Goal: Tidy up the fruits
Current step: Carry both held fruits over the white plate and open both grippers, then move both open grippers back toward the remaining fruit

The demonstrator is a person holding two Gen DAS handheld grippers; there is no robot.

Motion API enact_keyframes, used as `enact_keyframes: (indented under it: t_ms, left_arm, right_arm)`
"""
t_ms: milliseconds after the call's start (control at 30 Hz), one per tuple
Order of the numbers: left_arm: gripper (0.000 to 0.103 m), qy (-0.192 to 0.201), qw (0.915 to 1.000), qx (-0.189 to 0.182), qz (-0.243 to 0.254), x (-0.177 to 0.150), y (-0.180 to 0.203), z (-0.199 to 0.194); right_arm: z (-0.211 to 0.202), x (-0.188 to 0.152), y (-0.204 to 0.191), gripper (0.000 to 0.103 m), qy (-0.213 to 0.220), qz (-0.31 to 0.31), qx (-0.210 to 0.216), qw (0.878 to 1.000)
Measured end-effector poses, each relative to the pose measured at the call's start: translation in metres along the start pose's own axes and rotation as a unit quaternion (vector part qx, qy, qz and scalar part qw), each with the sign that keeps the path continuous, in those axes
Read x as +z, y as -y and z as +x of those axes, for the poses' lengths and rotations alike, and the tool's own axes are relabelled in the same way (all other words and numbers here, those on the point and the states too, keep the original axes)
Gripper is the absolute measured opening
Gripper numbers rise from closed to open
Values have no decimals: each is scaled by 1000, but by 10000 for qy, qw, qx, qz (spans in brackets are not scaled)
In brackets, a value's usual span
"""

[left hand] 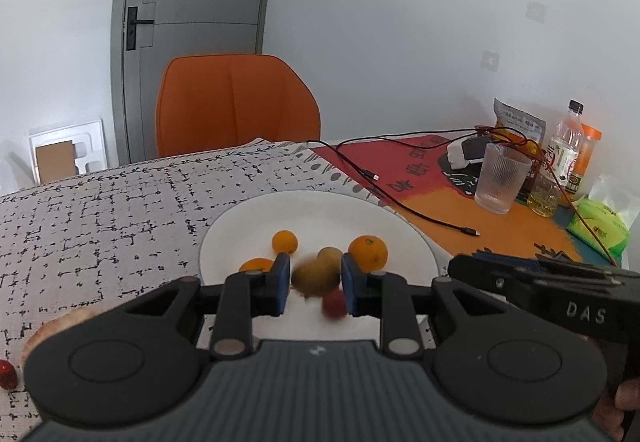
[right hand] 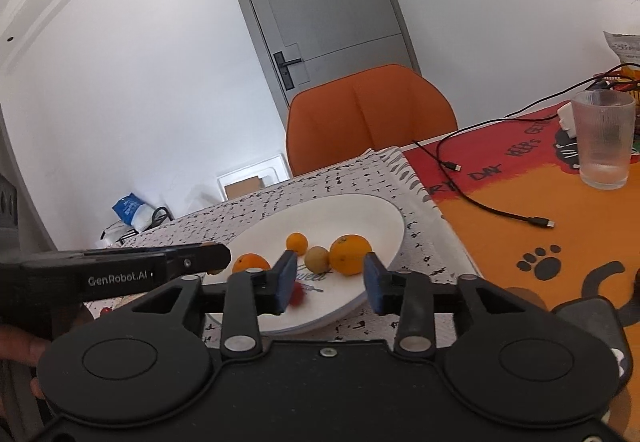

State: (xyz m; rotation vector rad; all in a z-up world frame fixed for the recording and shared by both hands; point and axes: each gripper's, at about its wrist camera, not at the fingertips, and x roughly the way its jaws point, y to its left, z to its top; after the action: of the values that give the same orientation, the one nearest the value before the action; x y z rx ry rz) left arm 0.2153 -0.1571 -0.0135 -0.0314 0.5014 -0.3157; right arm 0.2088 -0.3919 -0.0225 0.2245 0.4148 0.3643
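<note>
A white plate (left hand: 312, 210) on the patterned cloth holds three oranges, one at the right (left hand: 368, 253), one small at the back (left hand: 284, 242), one at the left (left hand: 256, 266), and a yellow-green fruit (left hand: 329, 254). My left gripper (left hand: 315, 284) hangs over the plate's near side, jaws open; a blurred yellow-brown fruit (left hand: 314, 276) and a blurred red fruit (left hand: 334, 304) are between its pads, not gripped. My right gripper (right hand: 331, 284) is open and empty above the plate's (right hand: 360, 210) near rim. The red fruit (right hand: 297, 294) shows blurred by its left pad.
A small red fruit (left hand: 7, 374) and a pale fruit (left hand: 56, 326) lie on the cloth at the left. A ribbed glass (left hand: 502, 178), bottles (left hand: 566, 146), cables (left hand: 400, 198) and a green tissue pack (left hand: 600, 226) stand at the right. An orange chair (left hand: 236, 106) stands beyond the table.
</note>
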Motion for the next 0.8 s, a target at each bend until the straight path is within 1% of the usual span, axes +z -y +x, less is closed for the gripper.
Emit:
enact_keyframes:
  t_ms: [67,133,267,300,367,400,433,500,567,633,800]
  left_arm:
    - [31,30,10000,60,-11,1,1,-1]
    - [35,78,9999,57,-34,2,0,-5]
    - [53,174,9994,290,-89,1,-8,-13]
    - [57,196,9992,325,-105,0,-10,-15]
    - [62,205,9989,405,-146,-1,-16,-18]
    - [65,194,9986,454,-165,-2,-19,-20]
    - [66,178,9984,507,-192,-3,-22,-22]
    - [76,166,9977,594,-286,-4,-31,-26]
    - [81,185,9965,718,-377,-6,-39,-32]
    - [84,212,9952,850,-441,-7,-47,-38]
    - [86,218,9918,1109,-597,-11,-68,-53]
  right_arm:
    - [0,-1,1,45,-15,-13,2,10000]
    - [-1,-2,0,51,-37,-26,-8,10000]
    - [1,-3,-4,56,-64,-34,2,10000]
    - [1,-3,-5,60,-68,-44,6,10000]
    - [3,-4,-9,67,-67,-74,5,10000]
    - [4,-5,-11,75,-65,-91,-20,9999]
    - [5,-5,-14,80,-54,-104,-67,9999]
    - [7,-6,-17,84,-19,-144,-136,9998]
    - [10,-6,-22,89,-46,-189,-125,9997]
    - [12,-7,-27,97,-61,-203,-108,9997]
    - [19,-9,-41,99,-104,-237,15,9997]
